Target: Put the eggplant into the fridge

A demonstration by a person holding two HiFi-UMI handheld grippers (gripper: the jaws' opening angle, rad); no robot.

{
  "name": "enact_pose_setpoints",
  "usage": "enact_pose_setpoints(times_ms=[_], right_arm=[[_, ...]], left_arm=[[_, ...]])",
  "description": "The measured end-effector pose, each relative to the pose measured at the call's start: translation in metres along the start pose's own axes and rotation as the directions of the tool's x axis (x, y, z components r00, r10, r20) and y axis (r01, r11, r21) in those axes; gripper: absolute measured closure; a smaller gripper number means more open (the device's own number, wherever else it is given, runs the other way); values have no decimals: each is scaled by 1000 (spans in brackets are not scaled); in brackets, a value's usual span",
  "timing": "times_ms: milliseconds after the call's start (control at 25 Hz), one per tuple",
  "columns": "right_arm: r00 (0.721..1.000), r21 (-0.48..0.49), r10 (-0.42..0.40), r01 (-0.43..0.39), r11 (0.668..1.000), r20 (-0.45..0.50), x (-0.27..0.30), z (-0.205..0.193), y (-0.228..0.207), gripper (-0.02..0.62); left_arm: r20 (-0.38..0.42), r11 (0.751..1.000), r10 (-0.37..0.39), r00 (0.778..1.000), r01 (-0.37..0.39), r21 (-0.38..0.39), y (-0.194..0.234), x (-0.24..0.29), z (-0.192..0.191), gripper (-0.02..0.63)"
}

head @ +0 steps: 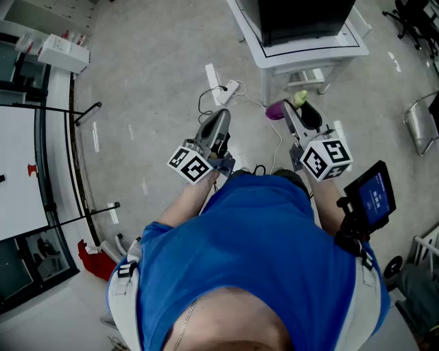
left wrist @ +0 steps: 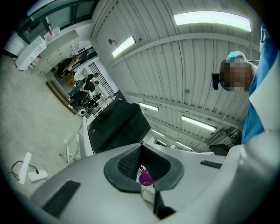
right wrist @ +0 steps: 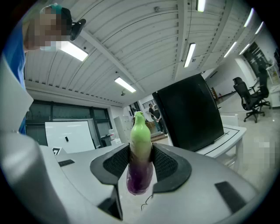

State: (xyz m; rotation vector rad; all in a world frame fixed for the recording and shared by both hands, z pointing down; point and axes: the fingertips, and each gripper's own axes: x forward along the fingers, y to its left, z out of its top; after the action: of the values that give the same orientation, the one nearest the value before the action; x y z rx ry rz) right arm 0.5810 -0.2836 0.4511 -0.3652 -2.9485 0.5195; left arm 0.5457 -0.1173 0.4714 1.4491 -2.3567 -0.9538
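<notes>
Person: blue-shirted torso fills the lower head view, with both tools held out in front over bare floor.
Left gripper (head: pixel 221 114): jaws closed together with nothing between the pads. In its own view (left wrist: pixel 141 161) a speck of purple shows beyond the tips, not in their grasp.
Right gripper (head: pixel 289 107): jaws spread wide and clamped on the eggplant (head: pixel 277 110). In its own view (right wrist: pixel 141 162) both pads press its sides.
Eggplant: held crosswise in the right jaws, gripped about where purple body meets green cap (right wrist: pixel 140 146). It is in the air, just short of the white stand's near edge.
Step in hand: carrying, I judge. The pick-up is done and the placing is not yet begun.
Fridge: probably the black box (head: pixel 302 19) on the white stand (head: pixel 273 56). It is also ahead in the right gripper view (right wrist: pixel 192 113).
Contents: only dark outer faces show. I cannot tell whether a door is open, nor what is inside.
Next move: close in on the stand's near edge. The free left tool looks suited to the door if it is shut, and the eggplant could then go in.
Floor: power strip (head: pixel 230 89) and cables lie near the stand's foot.
</notes>
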Motion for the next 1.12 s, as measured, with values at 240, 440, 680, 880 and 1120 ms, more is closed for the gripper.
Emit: enact_pose_setpoints(times_ms=[240, 440, 680, 880, 1120], right_arm=[[1000, -12, 17, -17, 1000, -1, 4, 1, 3, 431], [1000, -3, 29, -29, 1000, -4, 4, 0, 7, 431], [999, -7, 46, -46, 999, 2, 5, 2, 15, 431], [998, -13, 56, -56, 998, -8, 9, 5, 23, 431], [998, -23, 66, -67, 998, -13, 16, -4, 46, 431]], left_arm=[[12, 1000, -2, 1000, 1, 20, -1, 1, 3, 597], [14, 1000, 12, 1000, -12, 20, 0, -4, 3, 597], [16, 1000, 20, 1000, -21, 21, 1, -9, 9, 597], [21, 1000, 20, 1000, -20, 22, 0, -12, 16, 597], [34, 999, 29, 999, -30, 29, 10, -33, 27, 597]])
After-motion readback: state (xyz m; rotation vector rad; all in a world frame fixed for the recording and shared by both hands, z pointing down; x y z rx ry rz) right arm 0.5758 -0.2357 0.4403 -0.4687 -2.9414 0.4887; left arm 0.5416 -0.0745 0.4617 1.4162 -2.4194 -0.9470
